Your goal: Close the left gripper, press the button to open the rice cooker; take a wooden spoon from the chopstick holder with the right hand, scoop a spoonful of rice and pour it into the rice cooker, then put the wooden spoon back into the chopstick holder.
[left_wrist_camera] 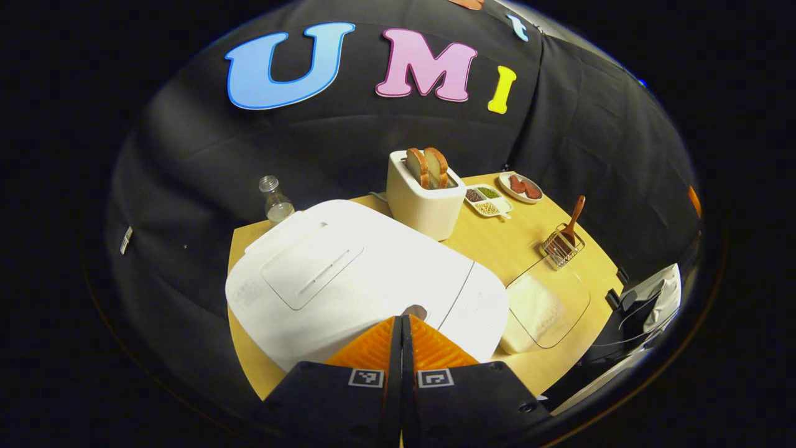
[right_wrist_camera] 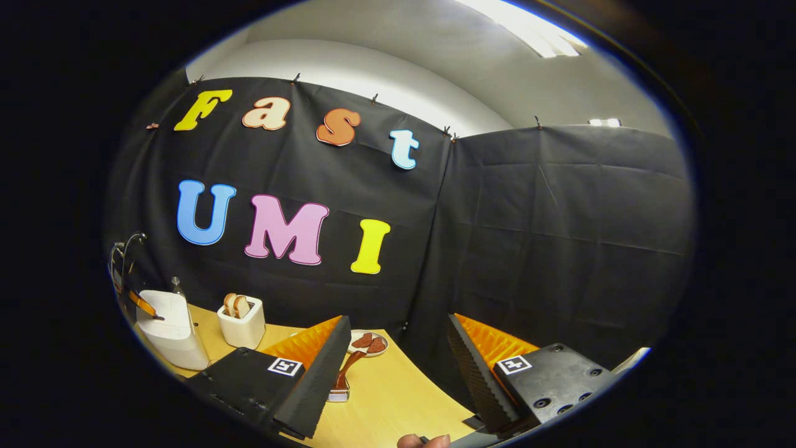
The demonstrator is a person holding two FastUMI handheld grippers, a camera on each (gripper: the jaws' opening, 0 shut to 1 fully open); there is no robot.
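1. In the left gripper view, the rice cooker (left_wrist_camera: 348,274) sits at the left of the table (left_wrist_camera: 497,242), its lid down. The left tongs (left_wrist_camera: 402,320) have their fingers drawn fully together, holding nothing, with the tips right at the small dark button (left_wrist_camera: 415,310) on the cooker's front edge. I cannot tell whether they touch it yet.
2. So the step in hand looks like the first one: pressing the button with closed tongs to pop the lid.
3. Just right of the cooker stands a clear container of rice (left_wrist_camera: 540,309). Beyond it, the wire chopstick holder (left_wrist_camera: 562,247) keeps the wooden spoon (left_wrist_camera: 573,221) upright and leaning, untouched.
4. In the right gripper view, the right tongs (right_wrist_camera: 398,361) are spread wide and empty, raised above the table's near edge, with the spoon's handle visible between the fingers, farther off.
5. The next move calls for a firm downward push on the button until the lid springs; after that, the right tongs should descend on the spoon handle and close around it.
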